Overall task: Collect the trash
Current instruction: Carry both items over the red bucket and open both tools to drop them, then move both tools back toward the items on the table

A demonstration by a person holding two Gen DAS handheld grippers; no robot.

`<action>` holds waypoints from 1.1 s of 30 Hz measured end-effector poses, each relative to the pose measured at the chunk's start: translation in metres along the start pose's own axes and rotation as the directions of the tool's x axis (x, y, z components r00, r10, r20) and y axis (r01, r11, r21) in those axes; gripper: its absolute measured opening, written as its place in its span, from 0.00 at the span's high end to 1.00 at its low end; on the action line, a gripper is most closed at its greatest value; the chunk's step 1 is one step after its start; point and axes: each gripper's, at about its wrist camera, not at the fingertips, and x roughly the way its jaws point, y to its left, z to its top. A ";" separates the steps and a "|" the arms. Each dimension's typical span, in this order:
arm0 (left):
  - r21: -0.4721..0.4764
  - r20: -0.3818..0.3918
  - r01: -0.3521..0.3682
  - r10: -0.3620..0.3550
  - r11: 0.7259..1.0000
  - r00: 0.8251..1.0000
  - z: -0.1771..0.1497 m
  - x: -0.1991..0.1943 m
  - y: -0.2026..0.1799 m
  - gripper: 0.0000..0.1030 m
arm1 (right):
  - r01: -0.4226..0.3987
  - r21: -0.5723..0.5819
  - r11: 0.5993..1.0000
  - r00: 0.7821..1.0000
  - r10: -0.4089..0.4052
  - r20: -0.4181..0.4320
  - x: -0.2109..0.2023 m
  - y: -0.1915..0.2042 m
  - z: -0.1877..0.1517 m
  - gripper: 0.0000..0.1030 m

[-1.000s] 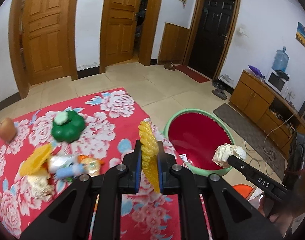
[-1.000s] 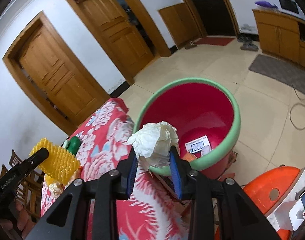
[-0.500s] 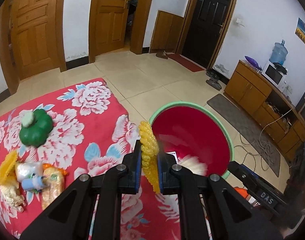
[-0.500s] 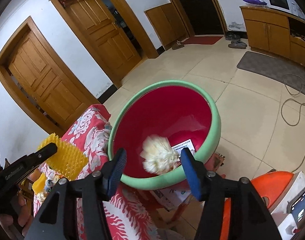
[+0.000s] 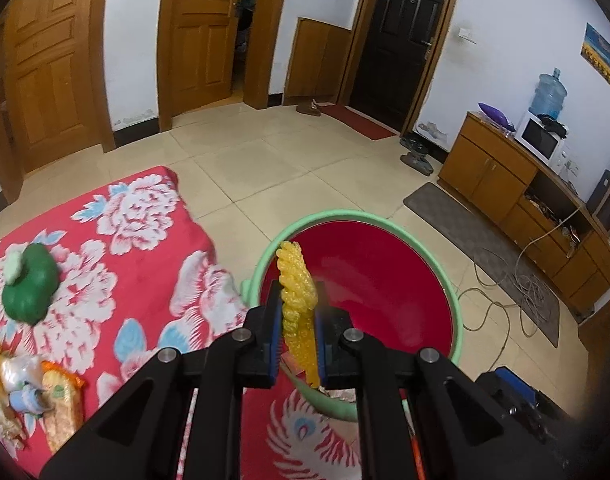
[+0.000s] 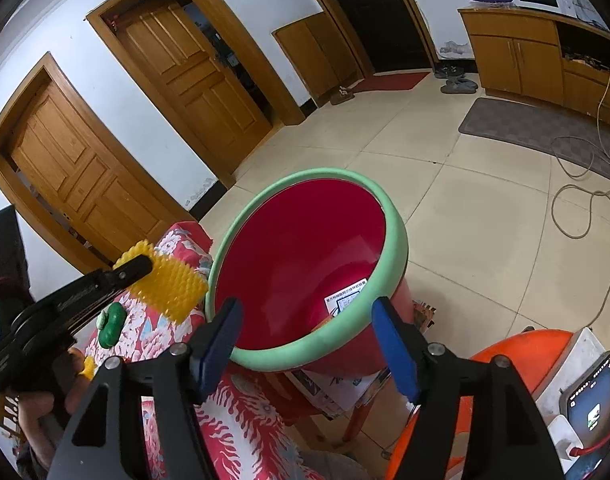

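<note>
Left gripper (image 5: 299, 334) clamped tight on a yellow bumpy plastic piece (image 5: 295, 280); piece stands upright between the blue pads, its top poking above them, over the near rim of the bin (image 5: 389, 216); from the right wrist view the same piece (image 6: 163, 280) hangs just beside the bin's left rim, outside it, over the edge of the red floral cloth (image 5: 145, 248).

Right gripper (image 6: 305, 344) jaws wide apart, have just been opening; nothing between the pads; they straddle the bin's near rim (image 6: 393, 256).

Bin: red inside, green rim, stands against the table edge; a white printed label (image 6: 347, 300) on its inner wall; whether anything lies at the bottom I cannot tell, near rim hides it.

Left on the cloth: green pepper-shaped toy (image 5: 29, 288) well apart from the bin; cluster of wrappers (image 5: 33, 396) at the left edge, including an orange packet and a small blue-and-white item; all well apart from both grippers.

Orange stool (image 6: 501, 364) lower right in the right wrist view, with a phone (image 6: 589, 404) beside it.
</note>
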 end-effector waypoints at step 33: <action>-0.121 0.005 -0.194 0.196 0.974 0.981 -0.052 -0.091 0.070 0.38 | -0.074 -0.076 0.994 0.997 0.074 -0.007 -0.033 0.046 -0.022 0.15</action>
